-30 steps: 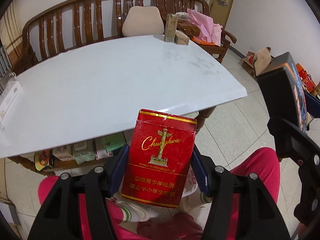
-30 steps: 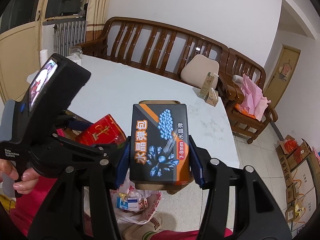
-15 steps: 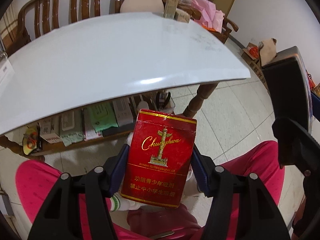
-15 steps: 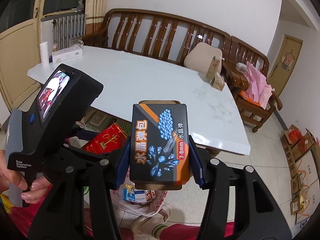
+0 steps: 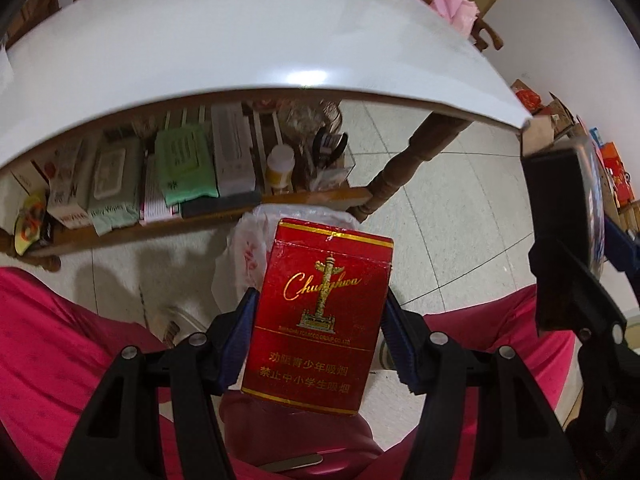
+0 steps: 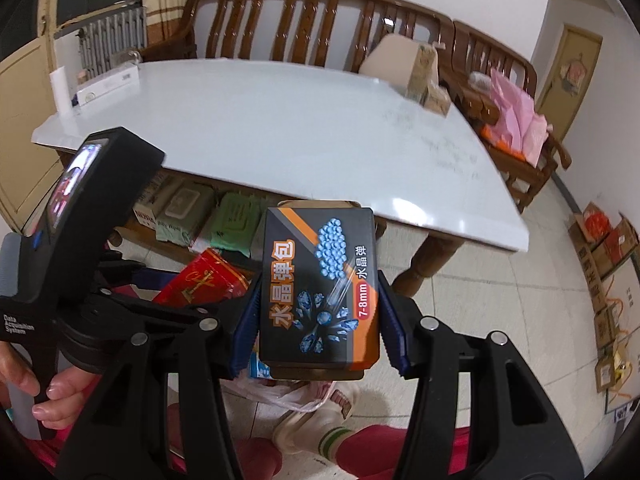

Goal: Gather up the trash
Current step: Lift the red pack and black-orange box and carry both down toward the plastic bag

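Red cardboard is what I am holding on the left: a cigarette pack [image 5: 320, 316], pinched by its two narrow sides between the fingers of the left gripper [image 5: 318, 340], which are closing only as far as the pack's width. It is looking light and thin-walled, probably empty, so I am judging that a hard squeeze would crush it; the narrow sides near mid-height seem the stiffest place to hold it. On the right, the fingers of the right gripper [image 6: 318, 320] are clamping a dark box [image 6: 318, 288] printed with blue beads, also by its sides, glossy and likely a little slippery.

Both items are hanging in the air in front of the desk [image 6: 280, 128], above the floor.

From the left wrist I am seeing a thin plastic bag [image 5: 256, 240] just behind the pack, on the floor by my pink-trousered legs, and the cluttered shelf [image 5: 200, 216] under the desk. From the right wrist I am seeing the bag only partly, below the box, but also the left gripper side-on, the wooden bench [image 6: 300, 20] and the cartons along the wall.
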`<action>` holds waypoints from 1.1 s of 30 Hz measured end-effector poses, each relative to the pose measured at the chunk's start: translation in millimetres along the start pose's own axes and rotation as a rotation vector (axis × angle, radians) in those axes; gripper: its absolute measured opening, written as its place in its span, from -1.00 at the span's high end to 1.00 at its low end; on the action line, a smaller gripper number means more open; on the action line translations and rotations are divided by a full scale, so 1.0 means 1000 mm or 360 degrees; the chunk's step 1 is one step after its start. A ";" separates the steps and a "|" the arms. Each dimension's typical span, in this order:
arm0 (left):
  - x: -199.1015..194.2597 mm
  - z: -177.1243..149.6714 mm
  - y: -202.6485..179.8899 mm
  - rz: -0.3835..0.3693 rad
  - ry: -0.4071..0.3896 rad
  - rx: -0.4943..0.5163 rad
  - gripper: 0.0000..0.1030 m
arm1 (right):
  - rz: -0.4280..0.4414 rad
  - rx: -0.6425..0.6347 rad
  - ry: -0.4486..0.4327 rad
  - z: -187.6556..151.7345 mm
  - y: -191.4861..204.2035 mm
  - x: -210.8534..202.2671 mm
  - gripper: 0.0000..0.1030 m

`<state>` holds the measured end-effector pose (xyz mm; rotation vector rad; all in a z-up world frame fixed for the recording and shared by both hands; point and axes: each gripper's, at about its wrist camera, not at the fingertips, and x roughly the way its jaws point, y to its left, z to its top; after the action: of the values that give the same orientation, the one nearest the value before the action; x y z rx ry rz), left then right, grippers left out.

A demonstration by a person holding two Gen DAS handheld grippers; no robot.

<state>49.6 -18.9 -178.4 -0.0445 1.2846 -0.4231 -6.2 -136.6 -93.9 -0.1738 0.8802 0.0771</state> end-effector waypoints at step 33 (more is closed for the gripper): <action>0.153 0.019 0.051 0.0061 0.0453 -0.0384 -0.13 | 0.0150 0.0269 0.0666 -0.081 -0.011 0.178 -0.01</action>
<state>115.1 -26.4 -327.1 -0.1674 1.6099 -0.2448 46.8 -162.9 -280.8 0.0126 1.3072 0.0544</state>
